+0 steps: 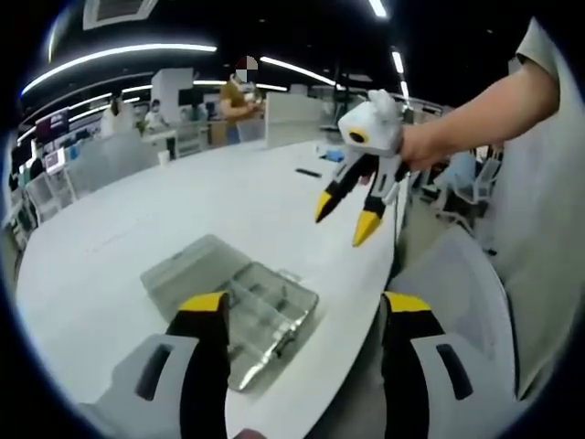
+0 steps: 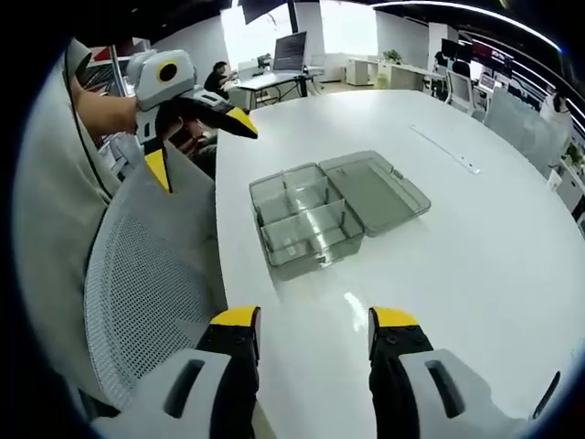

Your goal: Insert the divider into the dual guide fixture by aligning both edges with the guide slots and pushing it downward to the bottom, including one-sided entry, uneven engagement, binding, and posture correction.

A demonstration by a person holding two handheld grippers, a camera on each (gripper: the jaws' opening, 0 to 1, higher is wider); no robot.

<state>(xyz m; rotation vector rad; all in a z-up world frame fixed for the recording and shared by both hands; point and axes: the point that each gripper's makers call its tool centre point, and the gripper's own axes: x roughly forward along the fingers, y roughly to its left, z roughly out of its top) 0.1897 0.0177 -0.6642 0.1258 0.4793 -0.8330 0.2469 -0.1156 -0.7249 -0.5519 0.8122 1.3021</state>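
In the left gripper view your left claw [image 1: 306,315] gapes empty over the clear plastic compartment box [image 1: 236,300] on the white bench [image 1: 137,229], while in the right gripper view your right claw [image 2: 315,327] hangs wide, empty, the box [image 2: 334,212] at twelve o'clock.

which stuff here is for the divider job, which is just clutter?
Job:
clear compartment box, lid open flat
left gripper, open
right gripper, open

Lying about:
mesh chair
thin strip on the white table
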